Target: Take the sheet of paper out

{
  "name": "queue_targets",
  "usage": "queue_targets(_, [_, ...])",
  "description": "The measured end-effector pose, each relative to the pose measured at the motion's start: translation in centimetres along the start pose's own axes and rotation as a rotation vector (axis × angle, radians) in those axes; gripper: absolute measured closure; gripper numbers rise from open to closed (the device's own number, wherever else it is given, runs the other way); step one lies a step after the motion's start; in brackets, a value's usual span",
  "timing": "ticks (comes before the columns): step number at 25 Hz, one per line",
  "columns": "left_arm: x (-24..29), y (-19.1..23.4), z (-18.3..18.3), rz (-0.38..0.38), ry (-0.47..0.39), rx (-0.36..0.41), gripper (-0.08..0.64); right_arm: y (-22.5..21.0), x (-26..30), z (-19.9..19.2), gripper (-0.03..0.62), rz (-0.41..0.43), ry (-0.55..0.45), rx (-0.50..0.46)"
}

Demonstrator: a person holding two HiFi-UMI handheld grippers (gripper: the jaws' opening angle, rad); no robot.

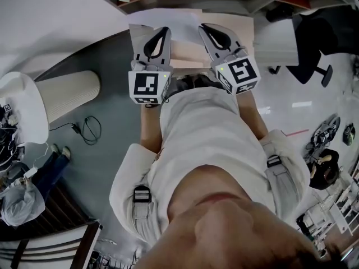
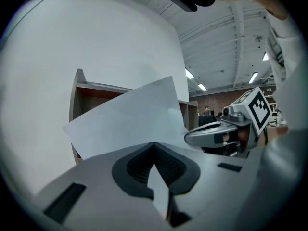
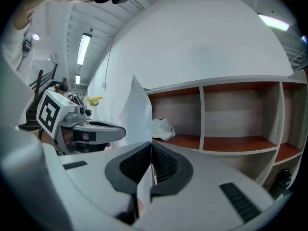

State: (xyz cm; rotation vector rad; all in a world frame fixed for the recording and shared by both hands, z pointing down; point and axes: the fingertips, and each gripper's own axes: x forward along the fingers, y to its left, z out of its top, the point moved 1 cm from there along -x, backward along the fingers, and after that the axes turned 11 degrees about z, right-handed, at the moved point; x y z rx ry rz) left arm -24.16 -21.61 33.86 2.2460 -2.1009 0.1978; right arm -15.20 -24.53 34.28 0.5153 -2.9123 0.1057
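Left gripper (image 2: 154, 161): fingers clenched on the near edge of the sheet of paper (image 2: 129, 119). Right gripper (image 3: 151, 163), just right of it: fingers pinching the same sheet. Sheet rises from both grips, in front of the shelf unit (image 3: 231, 146).

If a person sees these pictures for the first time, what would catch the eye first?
First, the white sheet of paper, held up in the air and pinched by both the left claw and the right claw, each shut on it. Next, the wooden shelf unit behind it, with a crumpled white bag on one shelf.
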Motion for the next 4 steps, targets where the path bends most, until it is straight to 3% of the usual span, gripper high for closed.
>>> queue_targets(4, [0.38, 0.74, 0.02, 0.004, -0.005, 0.005, 0.539, -0.14, 0.72, 0.08, 0.572, 0.0, -0.005, -0.004])
